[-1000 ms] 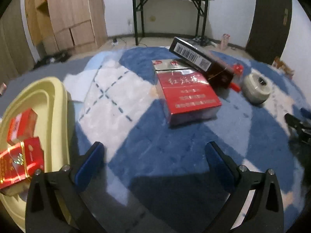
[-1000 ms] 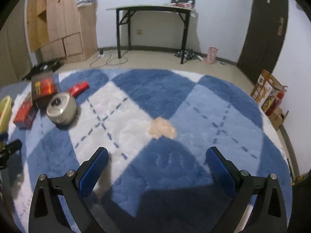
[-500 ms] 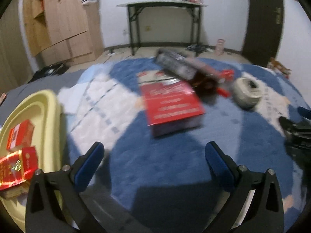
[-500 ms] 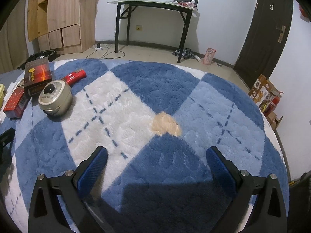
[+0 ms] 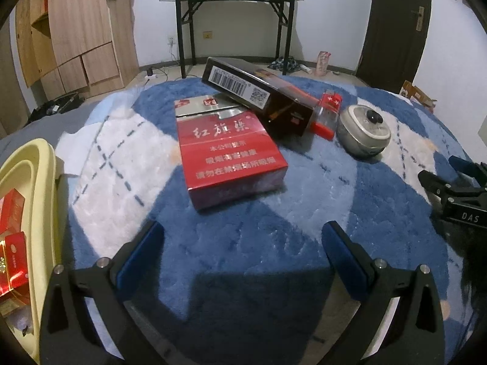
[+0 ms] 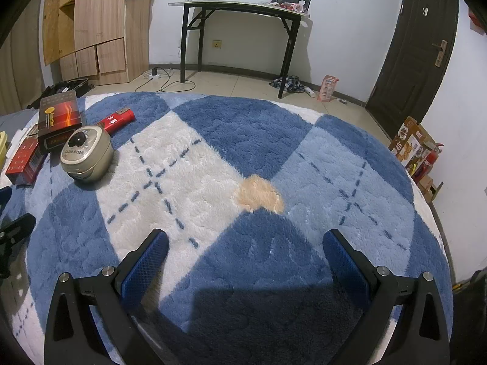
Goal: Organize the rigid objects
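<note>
A big red cigarette carton (image 5: 228, 149) lies on the blue and white rug straight ahead of my open, empty left gripper (image 5: 243, 243). A dark brown box (image 5: 258, 97) leans on its far end. Beside it lie a small red pack (image 5: 327, 112) and a round silver tin (image 5: 363, 129). A yellow tray (image 5: 33, 182) at the left holds red packs (image 5: 12, 258). My right gripper (image 6: 243, 258) is open and empty over bare rug; the tin (image 6: 86, 152), brown box (image 6: 59, 120), red pack (image 6: 118, 120) and carton (image 6: 24, 161) lie at its far left.
The right gripper's tips (image 5: 456, 182) show at the right edge of the left wrist view. A black-legged table (image 6: 240, 30), a wooden cabinet (image 6: 91, 30) and a dark door (image 6: 420, 45) stand at the back. Cardboard boxes (image 6: 417, 149) sit past the rug's right edge.
My left gripper has swung right and moved closer to the red carton, which now sits centred ahead. The right gripper's view has shifted slightly, and the objects at its left look nearer.
</note>
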Motion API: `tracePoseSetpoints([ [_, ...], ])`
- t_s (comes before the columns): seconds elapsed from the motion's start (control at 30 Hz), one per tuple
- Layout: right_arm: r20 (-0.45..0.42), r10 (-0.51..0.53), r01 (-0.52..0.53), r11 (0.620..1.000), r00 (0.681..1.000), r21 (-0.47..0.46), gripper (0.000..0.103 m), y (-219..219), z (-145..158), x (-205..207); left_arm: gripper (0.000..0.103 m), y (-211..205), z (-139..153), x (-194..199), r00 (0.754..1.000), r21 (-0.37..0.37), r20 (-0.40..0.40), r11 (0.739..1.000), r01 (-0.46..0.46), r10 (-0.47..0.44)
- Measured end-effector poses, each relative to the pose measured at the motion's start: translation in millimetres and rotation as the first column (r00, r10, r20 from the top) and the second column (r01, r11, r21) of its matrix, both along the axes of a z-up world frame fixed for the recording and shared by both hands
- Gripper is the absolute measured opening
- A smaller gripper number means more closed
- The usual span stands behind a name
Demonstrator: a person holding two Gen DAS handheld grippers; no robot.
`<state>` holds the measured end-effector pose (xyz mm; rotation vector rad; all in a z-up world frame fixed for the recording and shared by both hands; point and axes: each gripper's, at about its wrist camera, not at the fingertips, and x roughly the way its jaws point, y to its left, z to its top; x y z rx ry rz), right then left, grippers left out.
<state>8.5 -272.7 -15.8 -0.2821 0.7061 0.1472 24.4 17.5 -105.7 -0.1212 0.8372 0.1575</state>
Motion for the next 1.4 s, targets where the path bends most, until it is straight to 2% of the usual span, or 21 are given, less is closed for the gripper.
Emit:
tracePoseSetpoints([
  [1.4,-0.005,-0.001,0.001,1.000,1.000,0.001,0.103,-2.1,1.4,-2.0,0.103,4.5,1.3,-2.7,1.000,-0.003,0.002,1.000,0.000,0.000],
])
